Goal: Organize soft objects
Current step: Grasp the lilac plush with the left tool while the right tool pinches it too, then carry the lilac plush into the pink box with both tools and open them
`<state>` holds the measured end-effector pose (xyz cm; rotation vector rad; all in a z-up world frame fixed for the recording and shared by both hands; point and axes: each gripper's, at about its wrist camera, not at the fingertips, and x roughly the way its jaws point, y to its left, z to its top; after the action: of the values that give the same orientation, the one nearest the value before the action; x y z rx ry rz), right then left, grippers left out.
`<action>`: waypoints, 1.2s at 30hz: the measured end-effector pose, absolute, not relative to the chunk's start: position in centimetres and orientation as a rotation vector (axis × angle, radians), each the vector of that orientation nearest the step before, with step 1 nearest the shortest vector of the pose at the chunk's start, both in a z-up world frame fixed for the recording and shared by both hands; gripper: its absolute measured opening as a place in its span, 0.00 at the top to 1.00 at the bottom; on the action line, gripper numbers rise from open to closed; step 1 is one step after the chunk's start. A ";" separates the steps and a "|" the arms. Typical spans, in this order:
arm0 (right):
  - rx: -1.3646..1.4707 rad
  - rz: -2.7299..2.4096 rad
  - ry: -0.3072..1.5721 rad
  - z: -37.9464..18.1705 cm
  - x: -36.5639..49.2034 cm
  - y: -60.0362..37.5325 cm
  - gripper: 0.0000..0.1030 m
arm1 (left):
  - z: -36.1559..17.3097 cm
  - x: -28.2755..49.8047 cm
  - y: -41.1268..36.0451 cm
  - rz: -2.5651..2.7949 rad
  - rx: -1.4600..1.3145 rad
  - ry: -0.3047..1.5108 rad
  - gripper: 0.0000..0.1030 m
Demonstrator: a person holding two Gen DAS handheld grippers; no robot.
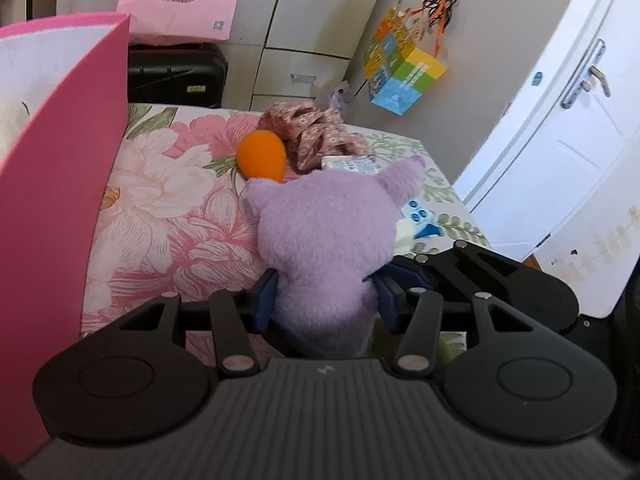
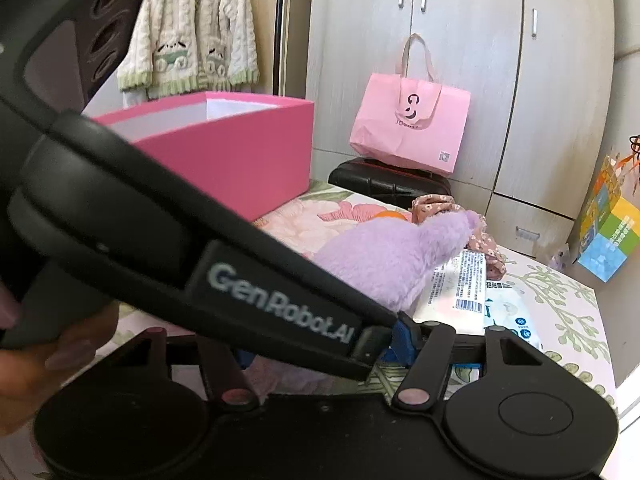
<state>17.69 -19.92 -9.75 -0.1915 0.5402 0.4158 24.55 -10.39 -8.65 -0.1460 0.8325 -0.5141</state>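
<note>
My left gripper (image 1: 324, 300) is shut on a purple plush toy (image 1: 324, 240) over the floral bedspread (image 1: 168, 208). The toy also shows in the right wrist view (image 2: 384, 260). An orange ball (image 1: 262, 155) and a crumpled floral cloth (image 1: 316, 136) lie just beyond it. An open pink box (image 1: 60, 168) stands at the left, also seen in the right wrist view (image 2: 224, 152). My right gripper (image 2: 320, 352) is mostly hidden behind the left gripper's black body (image 2: 160, 240); one blue fingertip (image 2: 404, 336) shows, apart from the other.
White wipes packs (image 2: 460, 292) lie on the bed to the right of the toy. A black suitcase (image 1: 176, 76) with a pink bag (image 2: 408, 128) on it stands behind the bed. A colourful carton (image 1: 404, 76), wardrobe doors and a white door (image 1: 560, 128) are around.
</note>
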 end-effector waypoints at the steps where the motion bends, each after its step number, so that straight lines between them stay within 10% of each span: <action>1: -0.188 0.416 0.536 -9.6 17.4 -19.9 0.35 | -8.4 24.2 -10.4 -0.517 -0.143 0.826 0.51; 36: -0.220 0.494 0.590 -6.3 8.0 -14.6 0.39 | -5.1 11.9 -3.2 -0.506 -0.101 0.871 0.52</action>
<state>8.04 -14.61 -6.27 -0.2204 0.5903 0.4940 11.91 -3.17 -5.07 -0.1014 0.8714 -0.5060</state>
